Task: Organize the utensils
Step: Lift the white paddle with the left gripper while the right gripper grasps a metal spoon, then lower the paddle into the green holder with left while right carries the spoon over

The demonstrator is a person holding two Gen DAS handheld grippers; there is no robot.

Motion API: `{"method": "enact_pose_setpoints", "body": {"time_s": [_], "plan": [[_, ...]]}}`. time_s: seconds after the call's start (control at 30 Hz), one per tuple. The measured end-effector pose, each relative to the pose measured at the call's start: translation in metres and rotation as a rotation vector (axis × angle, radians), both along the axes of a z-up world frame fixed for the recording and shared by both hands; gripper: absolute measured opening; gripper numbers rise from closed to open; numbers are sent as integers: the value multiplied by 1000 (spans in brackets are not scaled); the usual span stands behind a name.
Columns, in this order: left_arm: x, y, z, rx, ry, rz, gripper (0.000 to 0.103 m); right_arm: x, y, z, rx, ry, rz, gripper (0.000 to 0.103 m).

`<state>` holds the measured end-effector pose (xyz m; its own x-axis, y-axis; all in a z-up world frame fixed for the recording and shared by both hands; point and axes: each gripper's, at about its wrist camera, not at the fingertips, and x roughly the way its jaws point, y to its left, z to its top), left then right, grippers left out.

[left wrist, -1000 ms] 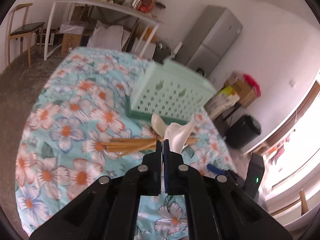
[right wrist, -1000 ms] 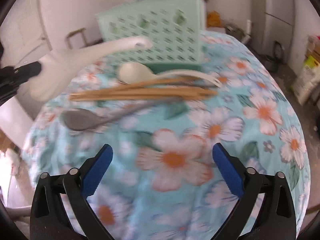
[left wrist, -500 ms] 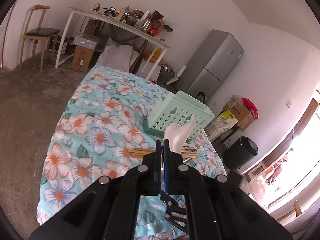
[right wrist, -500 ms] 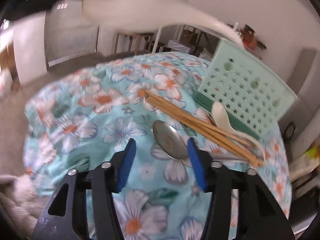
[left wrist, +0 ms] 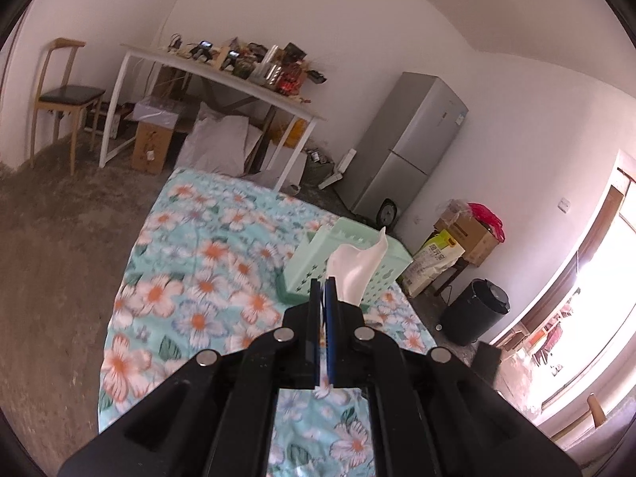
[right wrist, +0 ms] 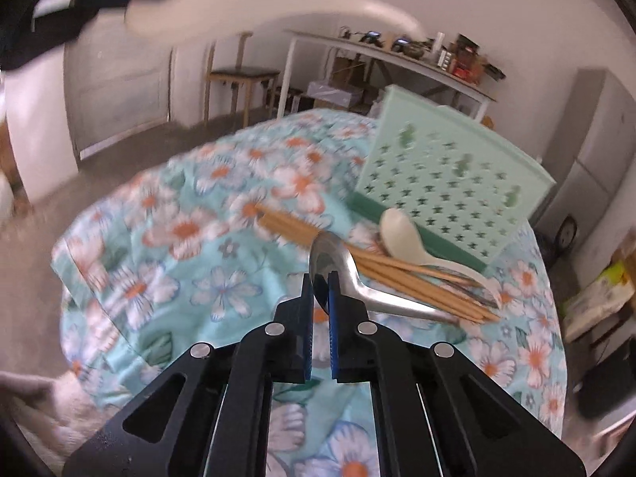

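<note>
Lifting two spoons at once toward the basket is the step in hand, as I judge it, and doing it well means keeping each spoon steady and level in its grip until it is over the basket's open top.

Nearest in the right wrist view, the right gripper (right wrist: 320, 290) has its blue pads closed on the rim of the steel spoon (right wrist: 338, 262), pinching the bowl edge with almost no gap left. The handle trails off to the right, over the chopsticks (right wrist: 381, 268). A grip this far out on the bowl leaves the long handle free to swing, so a slow, straight carry would suit it, and the handle should clear the chopsticks before any turn.

Just beyond lies a white spoon (right wrist: 401, 234) on the cloth (right wrist: 167, 262), against the foot of the basket (right wrist: 449, 183).

The left gripper (left wrist: 324, 298) is clenched tight on a second white spoon, the ladle (left wrist: 355, 268), which sticks up past its tips, held high with the basket behind it. From the right camera it shows blurred at the upper left. Its next need, I think, is to tip handle-down into the basket without knocking the wall.
</note>
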<state>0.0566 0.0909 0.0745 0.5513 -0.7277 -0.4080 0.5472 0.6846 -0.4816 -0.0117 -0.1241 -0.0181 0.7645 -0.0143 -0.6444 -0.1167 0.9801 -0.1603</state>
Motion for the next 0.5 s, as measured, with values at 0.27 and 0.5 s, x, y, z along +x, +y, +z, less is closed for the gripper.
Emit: {"method": "enact_pose_setpoints", "body": {"time_s": [0.27, 0.5], "plan": [[15, -29, 23, 64, -59, -21, 1, -25, -71, 58, 356, -70, -90, 1], [35, -61, 49, 306, -116, -11, 1, -32, -116, 84, 459, -160, -139, 1]]}}
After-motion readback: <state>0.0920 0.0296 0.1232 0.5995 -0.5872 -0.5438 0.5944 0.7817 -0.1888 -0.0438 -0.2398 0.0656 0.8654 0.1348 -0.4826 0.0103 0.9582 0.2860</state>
